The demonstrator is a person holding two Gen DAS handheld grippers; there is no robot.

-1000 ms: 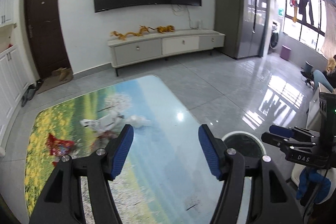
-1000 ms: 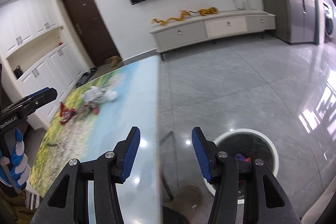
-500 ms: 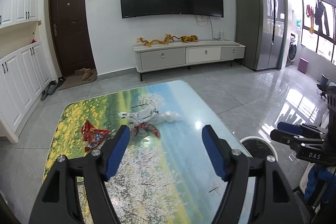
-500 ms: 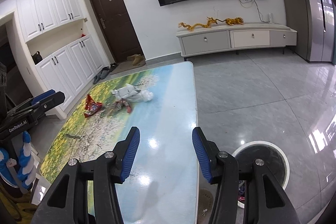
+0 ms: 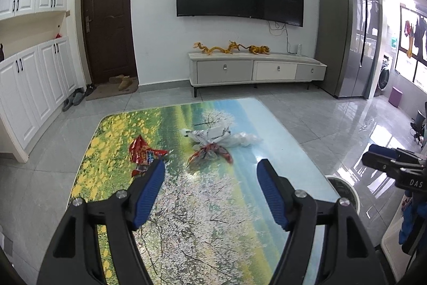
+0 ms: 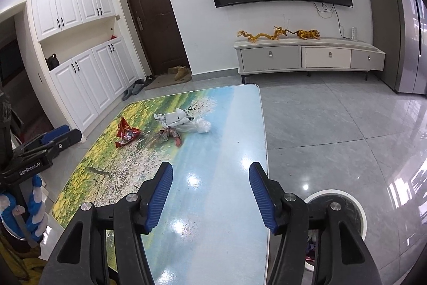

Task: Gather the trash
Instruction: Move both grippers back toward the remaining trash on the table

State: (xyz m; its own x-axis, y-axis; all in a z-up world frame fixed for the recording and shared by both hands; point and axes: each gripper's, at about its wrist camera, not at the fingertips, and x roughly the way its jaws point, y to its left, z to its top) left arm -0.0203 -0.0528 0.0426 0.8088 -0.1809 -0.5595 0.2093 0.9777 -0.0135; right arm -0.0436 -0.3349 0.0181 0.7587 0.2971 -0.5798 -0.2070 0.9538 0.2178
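Beside table [image 6: 256, 124], round bin [image 6: 357, 213], scraps inside

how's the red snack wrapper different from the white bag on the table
The red snack wrapper is glossy red foil; the white bag is pale with dark print. The red snack wrapper lies alone toward the table's left side; the white bag sits farther back, bunched against other litter. Both are crumpled and ungrasped.

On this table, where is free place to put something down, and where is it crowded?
Free: the table surface between the wrappers and both open grippers, and along its right edge. Crowded: the far middle, with the red snack bag, the crumpled wrapper and the white plastic bag.
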